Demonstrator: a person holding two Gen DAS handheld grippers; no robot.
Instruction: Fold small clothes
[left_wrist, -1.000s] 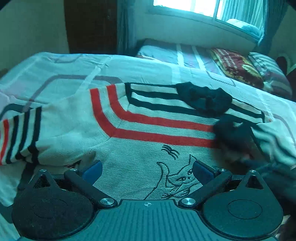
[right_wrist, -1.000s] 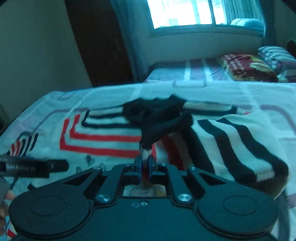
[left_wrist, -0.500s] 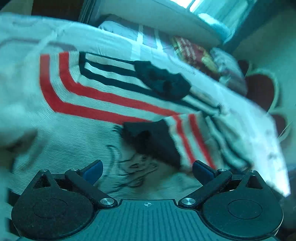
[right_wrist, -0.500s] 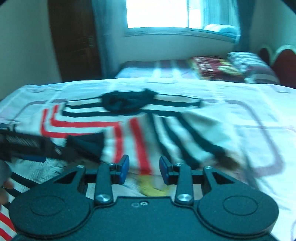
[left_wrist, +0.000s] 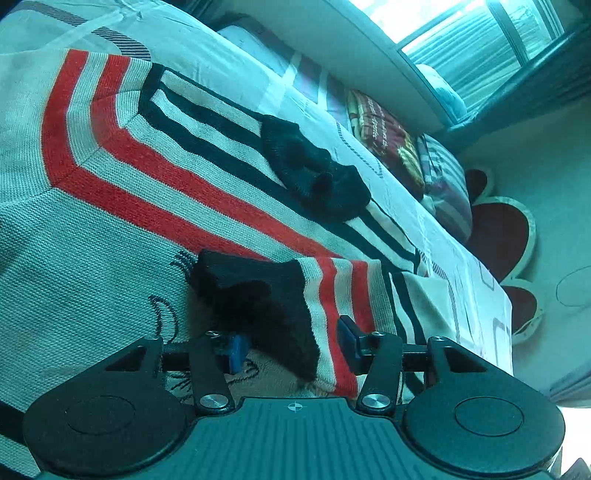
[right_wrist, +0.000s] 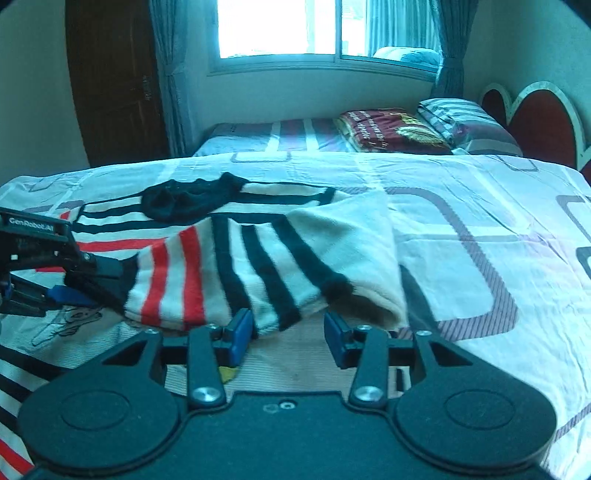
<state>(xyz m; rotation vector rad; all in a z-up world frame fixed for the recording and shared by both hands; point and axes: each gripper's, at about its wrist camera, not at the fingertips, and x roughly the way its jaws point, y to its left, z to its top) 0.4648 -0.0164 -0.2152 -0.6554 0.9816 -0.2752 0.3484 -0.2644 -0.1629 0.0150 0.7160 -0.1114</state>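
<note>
Sweater (left_wrist: 122, 206) of cream knit with red and black chevron stripes and a line-drawn cat lies spread flat on a bed covered by a pale sheet (right_wrist: 480, 221) printed with rounded rectangles. One striped sleeve (right_wrist: 258, 266), ending in a black cuff (left_wrist: 258, 302), is folded inward across the chest, resting on the body of the garment below the black ribbed collar (left_wrist: 314, 173).

Left gripper (left_wrist: 291, 349) hangs low over the sleeve with its jaws closing; the black cuff and the striped cloth sit between the blue pads (left_wrist: 236, 350), though whether the pads press the fabric cannot be told.

Right gripper (right_wrist: 288, 332) stands at the sleeve's folded edge, its jaws opening, blue fingers (right_wrist: 242, 330) apart with only flat knit showing in the gap; it grips nothing.

Beyond the bed, a second bed carries a dark red patterned folded blanket (right_wrist: 391, 129) beside a striped pillow (right_wrist: 465, 122), under a bright window (right_wrist: 277, 29).
</note>
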